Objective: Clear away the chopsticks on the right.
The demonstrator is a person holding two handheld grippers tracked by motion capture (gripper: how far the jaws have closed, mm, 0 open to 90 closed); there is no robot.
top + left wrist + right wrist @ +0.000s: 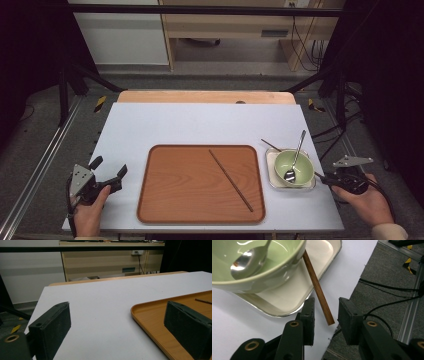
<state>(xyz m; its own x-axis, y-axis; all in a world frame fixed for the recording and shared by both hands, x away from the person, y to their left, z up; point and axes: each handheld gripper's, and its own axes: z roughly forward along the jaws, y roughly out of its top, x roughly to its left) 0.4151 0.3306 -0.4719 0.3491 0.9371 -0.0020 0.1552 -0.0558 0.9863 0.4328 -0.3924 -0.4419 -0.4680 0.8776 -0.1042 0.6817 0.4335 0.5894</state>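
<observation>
Chopstick (318,288) under the green bowl (259,270) in its steel dish (322,267), end poking between the parted, not yet touching jaws of the right hand-held gripper (325,315), left hand-held gripper (108,170) wide open, empty, beside the tray (150,200).

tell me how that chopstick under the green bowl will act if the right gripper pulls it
The chopstick looks like stiff, thin wood, so it probably won't bend. It lies pinned under the green bowl, so pulling may drag or tip the bowl and rattle the spoon. The right gripper is open around its end.
</observation>
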